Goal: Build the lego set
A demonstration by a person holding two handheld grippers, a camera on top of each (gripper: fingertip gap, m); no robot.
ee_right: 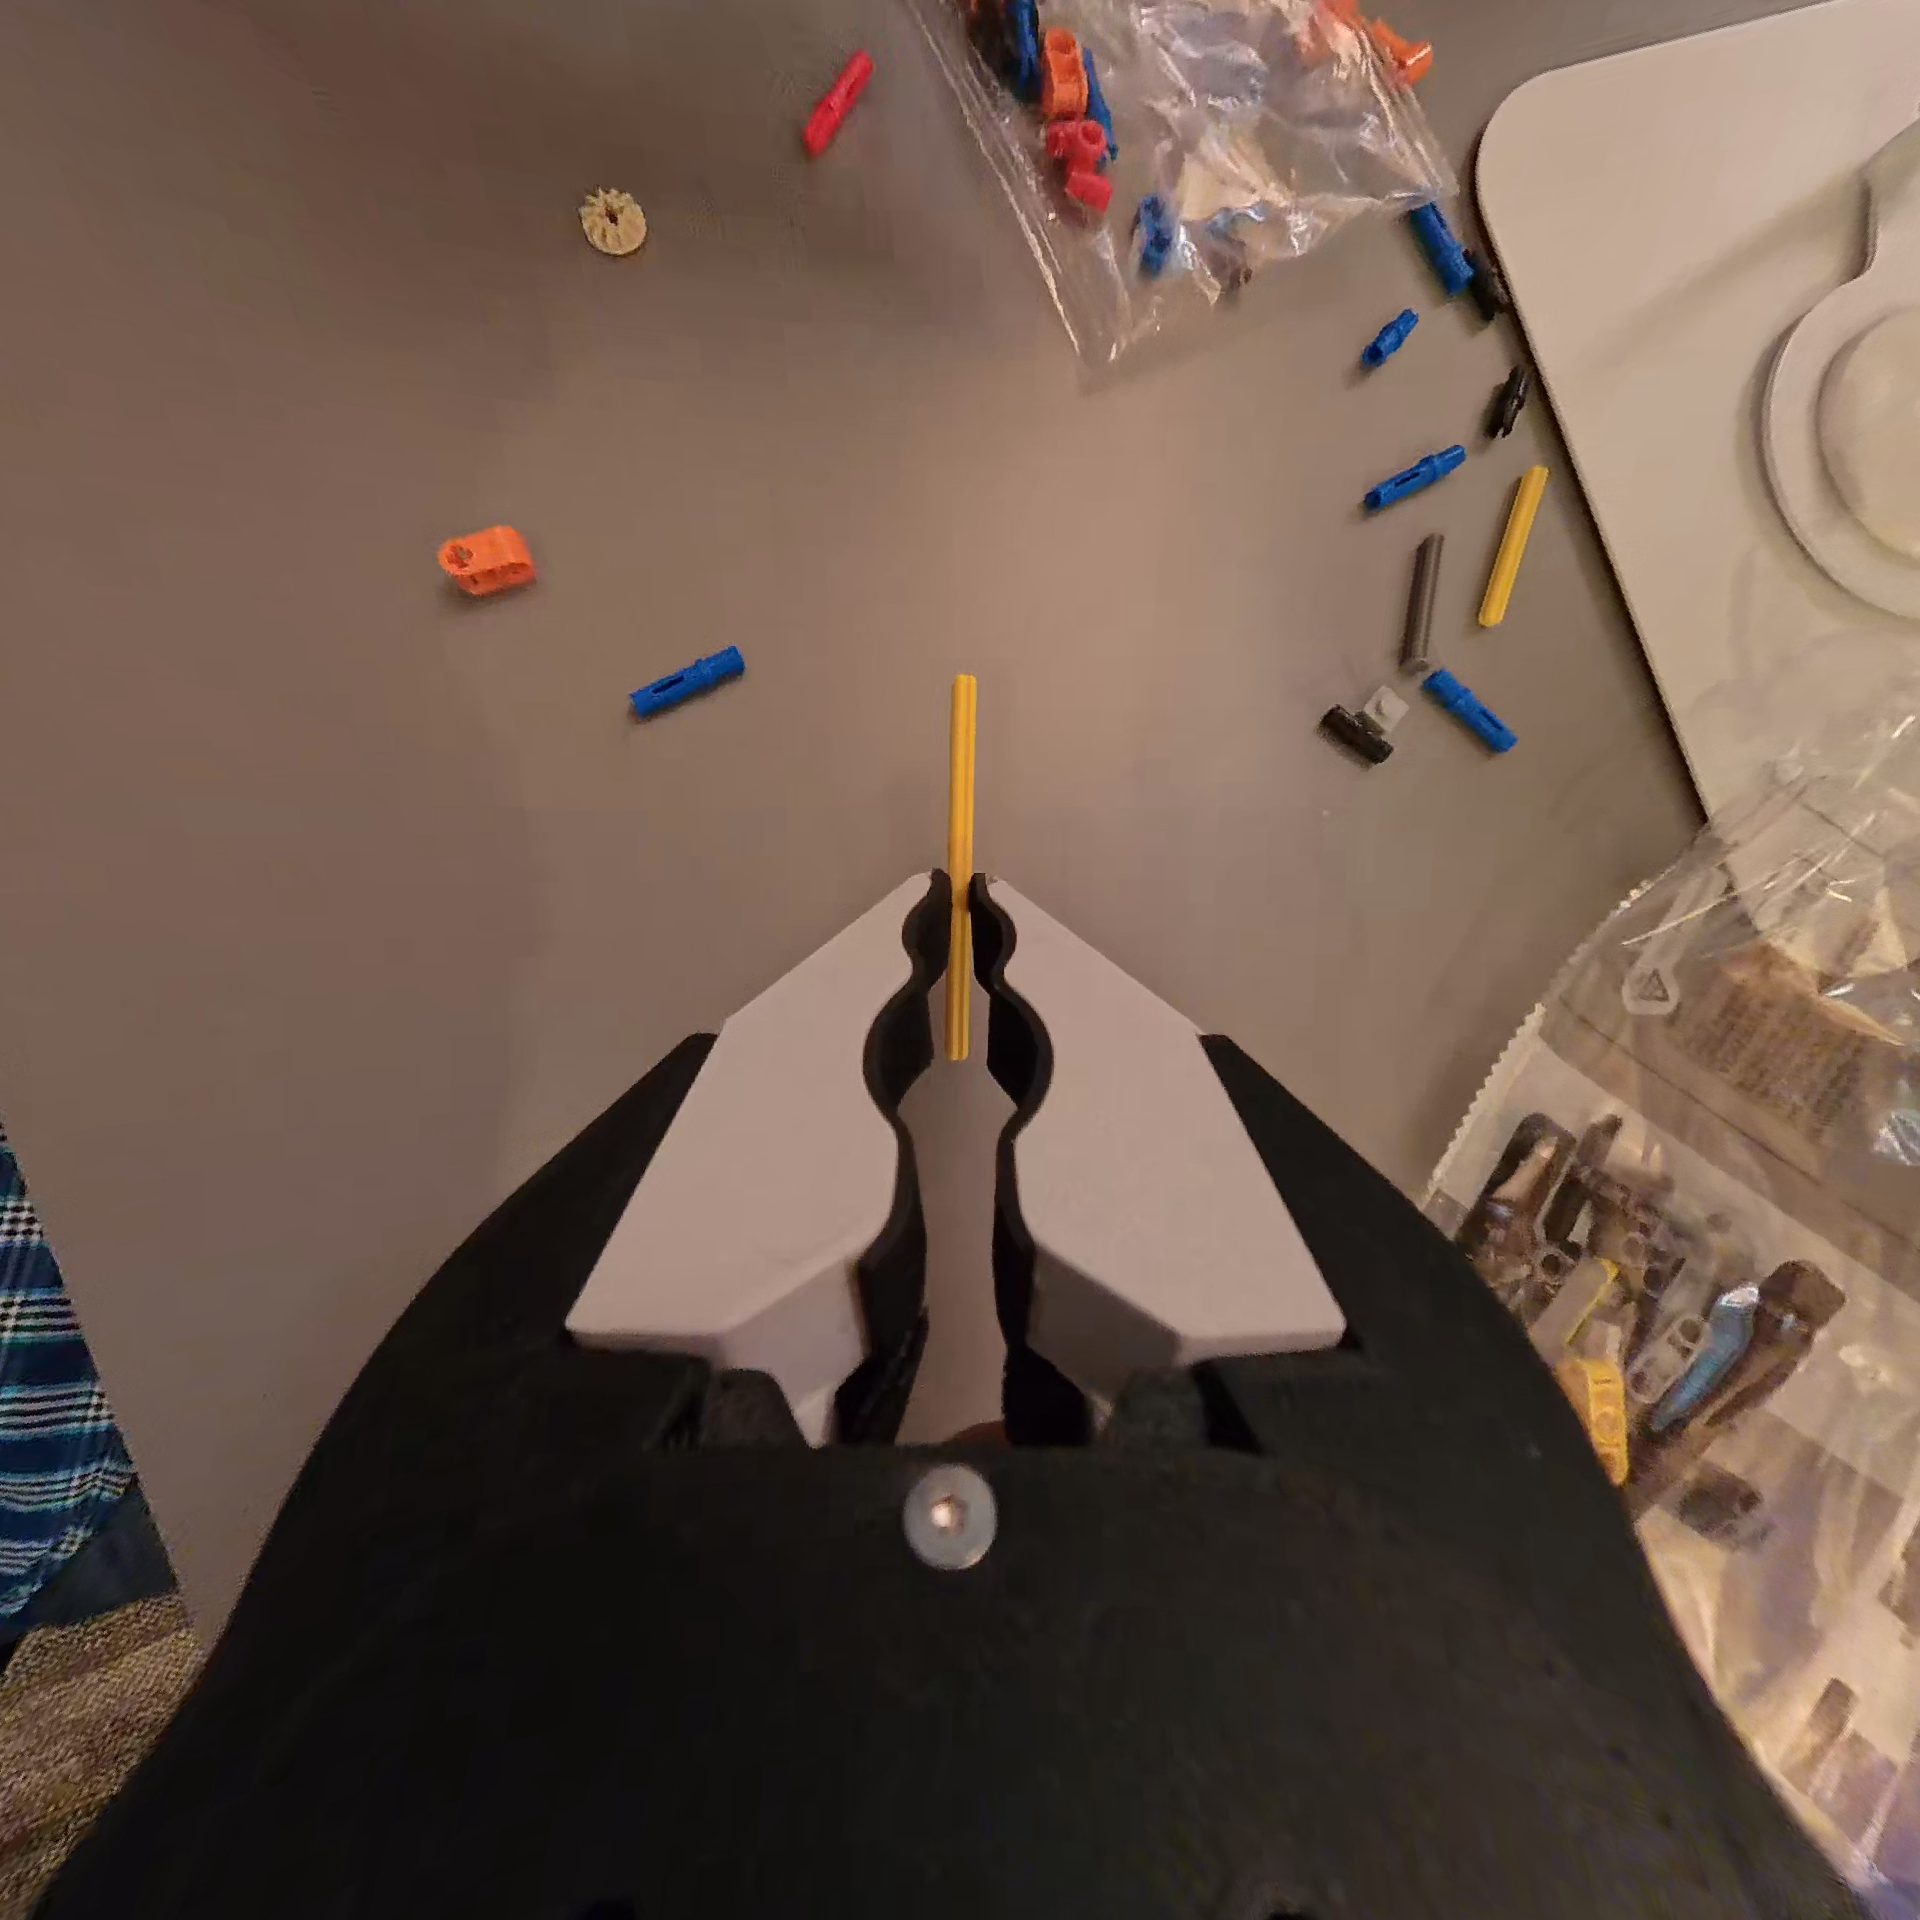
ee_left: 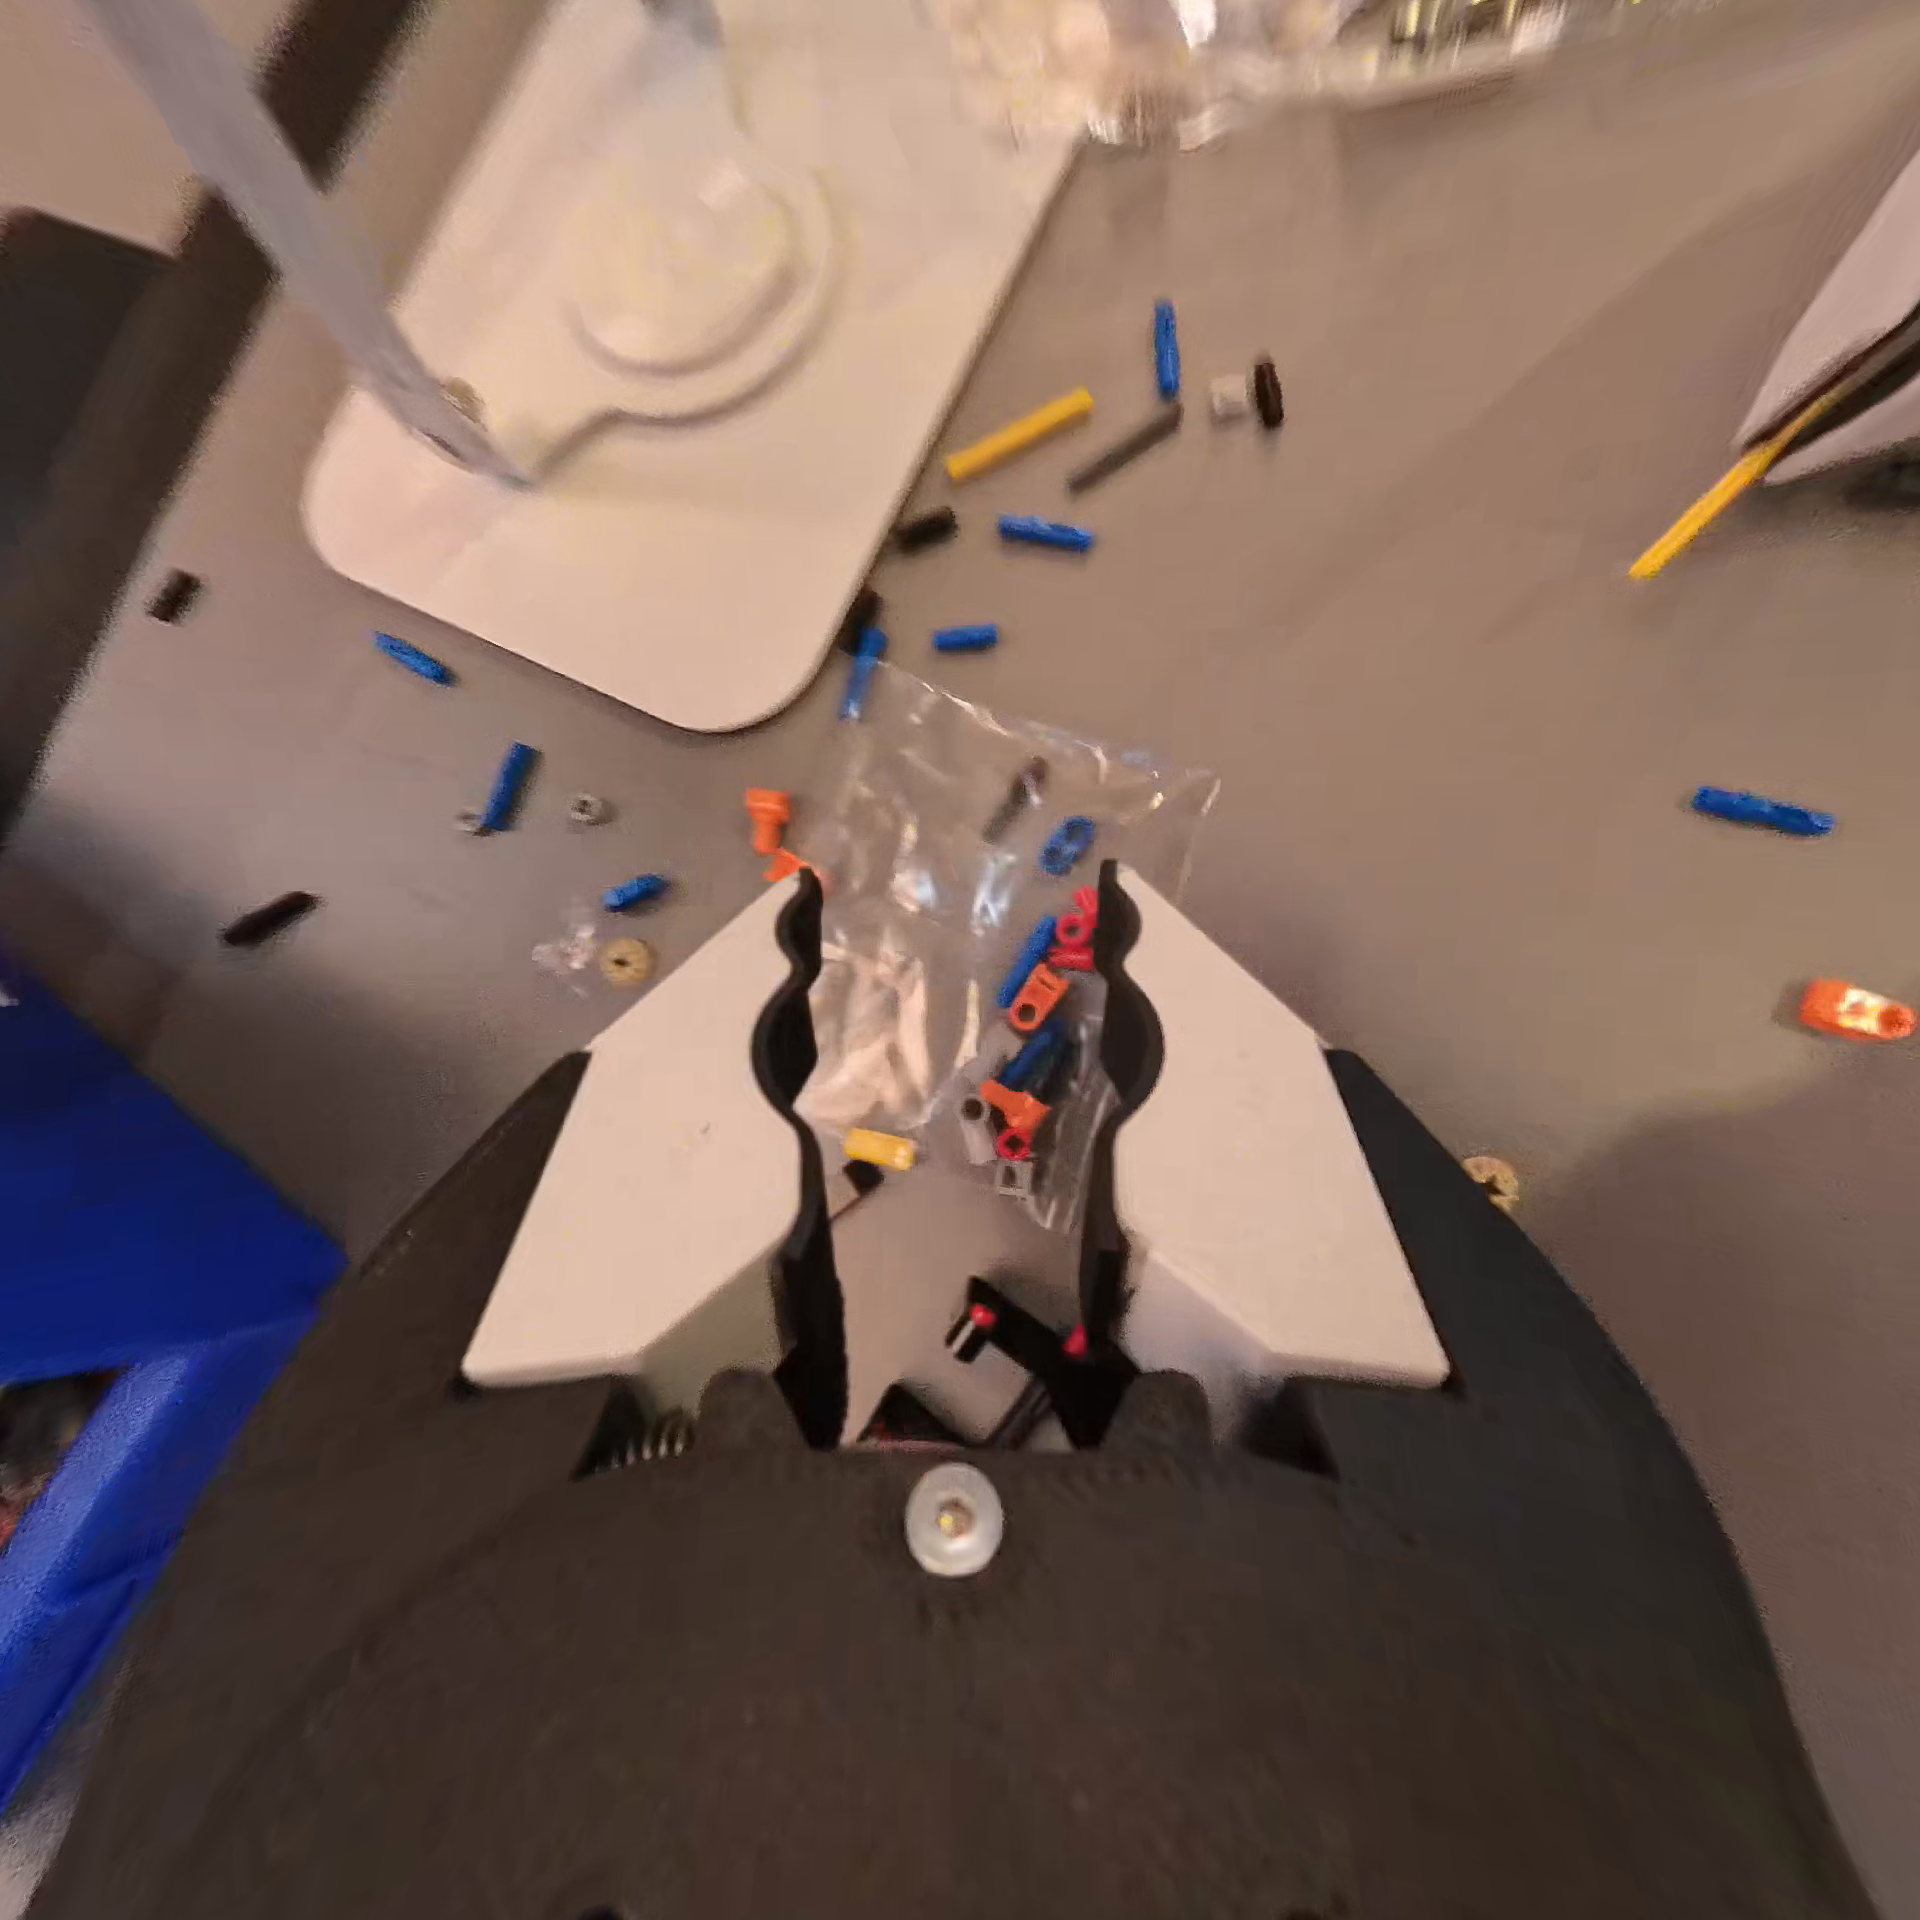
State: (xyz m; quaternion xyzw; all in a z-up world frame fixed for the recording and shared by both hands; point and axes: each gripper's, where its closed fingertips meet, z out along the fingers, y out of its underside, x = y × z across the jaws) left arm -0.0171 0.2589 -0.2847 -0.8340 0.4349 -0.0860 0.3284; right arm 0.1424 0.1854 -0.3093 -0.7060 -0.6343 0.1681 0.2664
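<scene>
Lego parts lie loose over a grey bench as the right gripper [ee_right: 961, 883] clamps a thin yellow axle [ee_right: 962, 790], its tips closed on the rod near mid-length so that the front half sticks straight out ahead and the back half runs between the pads. The axle appears to be held clear of the bench. The left gripper [ee_left: 956, 883] hovers with its fingers apart over a small clear bag [ee_left: 997, 935] of blue, red and orange pieces, gripping nothing.

Around the bag, blue pins are scattered; one blue pin [ee_right: 686, 682] lies just left of the axle's tip in the right wrist view, with an orange connector [ee_right: 486, 559] and a tan gear [ee_right: 613, 220] farther out. A shorter yellow axle [ee_right: 1513, 545] and a grey axle [ee_right: 1421, 603] lie side by side near the edge of a white stand base [ee_right: 1662, 312] at the bench's far side. A larger bag [ee_right: 1714, 1299] of dark parts sits by the right gripper, and a blue bin [ee_left: 125, 1299] at the left edge.

The step in hand looks like carrying the axle to a mating part. To do it well, the grip should stay firm and square so the rod does not pivot, and the free end should be lined up with the part's hole before pushing; the open left gripper would need to steady that part first.
</scene>
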